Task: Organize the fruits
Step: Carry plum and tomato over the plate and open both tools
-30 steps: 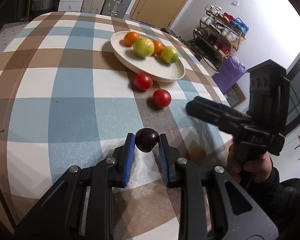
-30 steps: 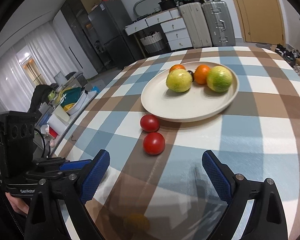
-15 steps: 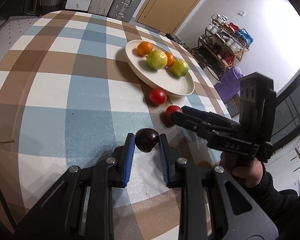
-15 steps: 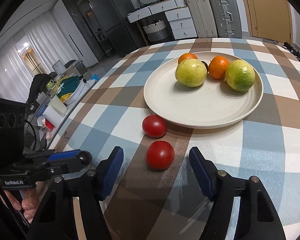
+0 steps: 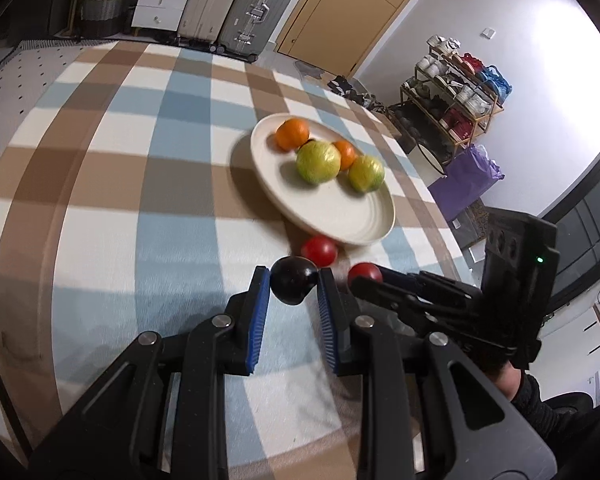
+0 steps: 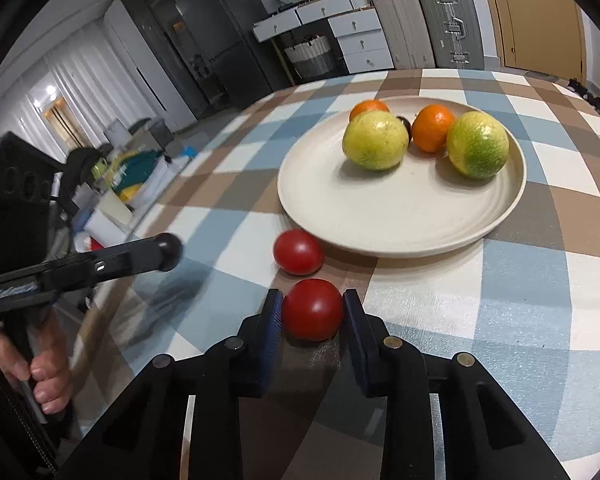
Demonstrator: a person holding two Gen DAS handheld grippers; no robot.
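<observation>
My left gripper [image 5: 293, 286] is shut on a dark plum [image 5: 293, 284] and holds it above the checked tablecloth, short of the plate; it also shows in the right wrist view [image 6: 168, 251]. My right gripper [image 6: 312, 310] is shut on a red tomato [image 6: 313, 309] that rests on the cloth. A second red tomato [image 6: 298, 251] lies beside the cream plate [image 6: 380, 216]. The plate holds two yellow-green citrus fruits [image 6: 375, 140] [image 6: 477, 144], two oranges [image 6: 432, 127] [image 6: 368, 108] and a small dark fruit [image 6: 405, 123] behind them.
The table edge [image 6: 112, 248] drops off at the left toward floor clutter. Suitcases [image 5: 256, 8] and drawers stand beyond the far edge. A shoe rack [image 5: 456, 100] and a purple bag [image 5: 466, 184] stand to the right of the table.
My right gripper moved forward and closed on the nearer tomato. My left gripper carried the plum forward toward the plate.
</observation>
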